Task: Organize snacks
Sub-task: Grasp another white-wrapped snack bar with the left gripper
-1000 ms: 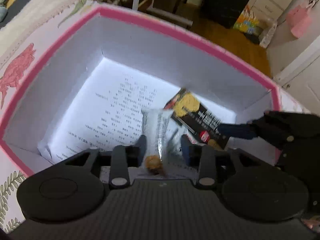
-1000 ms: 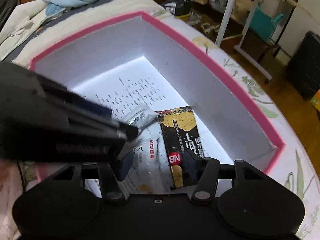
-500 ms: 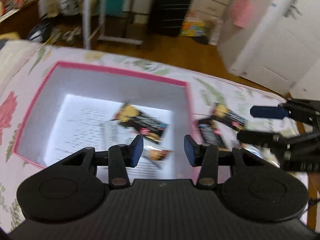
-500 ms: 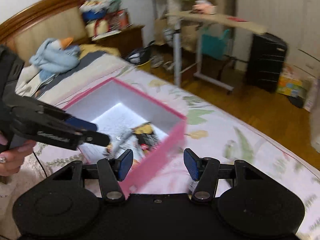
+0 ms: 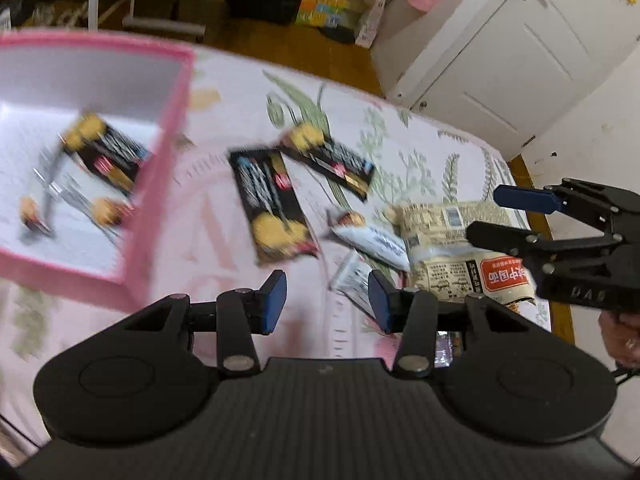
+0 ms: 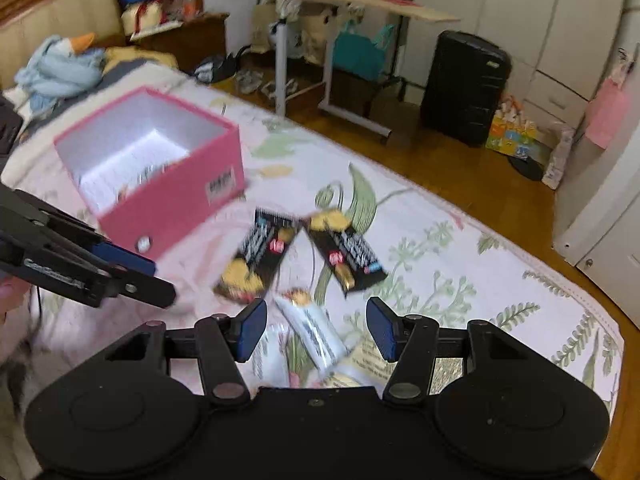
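Your left tongs (image 5: 327, 295) stand parted with nothing between the pads, hanging over the bedspread (image 5: 440, 148) just right of the pink box (image 5: 154, 184), and your right tongs (image 6: 316, 330) are likewise open and empty, poised above the loose snacks. Judging by what lies where, you are partway through — the box already holds a black biscuit packet (image 5: 105, 153) and what looks like a couple of small silvery wrappers beside it, though blur makes them hard to count. Still out on the bed are two black biscuit packets (image 6: 256, 256) (image 6: 347, 253) lying side by side to the right of the box, with their far ends close together; nearer to you lies a small white wrapped bar (image 6: 310, 326), and nearer again a second silvery wrapper (image 5: 352, 276). To the right of those is a large beige bag with a red label (image 5: 468, 252), directly beneath your right tongs in the left wrist view. That leaves five items, by my count, to carry over, and the beige bag looks the bulkiest of them, so it may need the most room in the box. The white bar sits almost between your right pads' line of sight, which makes it the likely next pick — while the left tongs are closest to the silvery wrapper. Neither has touched anything yet.
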A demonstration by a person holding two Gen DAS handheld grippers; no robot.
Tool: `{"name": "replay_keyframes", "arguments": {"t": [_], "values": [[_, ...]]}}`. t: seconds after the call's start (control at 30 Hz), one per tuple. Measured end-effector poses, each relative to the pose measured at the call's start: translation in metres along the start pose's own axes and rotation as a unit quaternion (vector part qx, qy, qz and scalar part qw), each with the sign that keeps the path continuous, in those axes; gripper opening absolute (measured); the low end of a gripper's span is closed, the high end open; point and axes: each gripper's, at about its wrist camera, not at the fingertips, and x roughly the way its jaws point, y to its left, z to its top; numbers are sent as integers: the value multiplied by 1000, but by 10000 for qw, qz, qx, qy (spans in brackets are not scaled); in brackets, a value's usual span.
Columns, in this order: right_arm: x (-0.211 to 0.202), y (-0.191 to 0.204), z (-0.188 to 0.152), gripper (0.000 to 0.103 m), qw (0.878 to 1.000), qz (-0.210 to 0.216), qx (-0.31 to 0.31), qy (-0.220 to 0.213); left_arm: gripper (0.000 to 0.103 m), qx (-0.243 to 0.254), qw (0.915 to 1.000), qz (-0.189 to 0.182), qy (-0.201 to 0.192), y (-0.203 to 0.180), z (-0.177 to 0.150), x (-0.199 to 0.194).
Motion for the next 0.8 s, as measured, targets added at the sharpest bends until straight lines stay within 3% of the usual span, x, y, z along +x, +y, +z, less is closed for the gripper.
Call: {"name": "replay_keyframes", "arguments": {"t": [0.23, 0.37, 0.47, 0.57, 0.67, 0.8], "values": [[34, -9, -13, 56, 9982, 281, -463, 248, 44, -391, 9991, -33, 160, -25, -25, 65], [49, -30, -10, 55, 9975, 564, -94, 403, 44, -472, 9987, 55, 205, -39, -33, 89], [60, -39, -9, 55, 9953, 809, 125, 510, 57, -527, 9982, 227, 149, -44, -39, 99], [73, -36, -9, 55, 9940, 900, 96, 609, 60, -641, 9976, 238, 123, -44, -39, 105], [90, -34, -11, 55, 9924, 947, 102, 774, 56, -700, 9973, 196, 97, -44, -38, 107], [108, -28, -14, 55, 9911, 879, 22, 999, 35, -844, 9962, -37, 212, -40, -38, 109]]}}
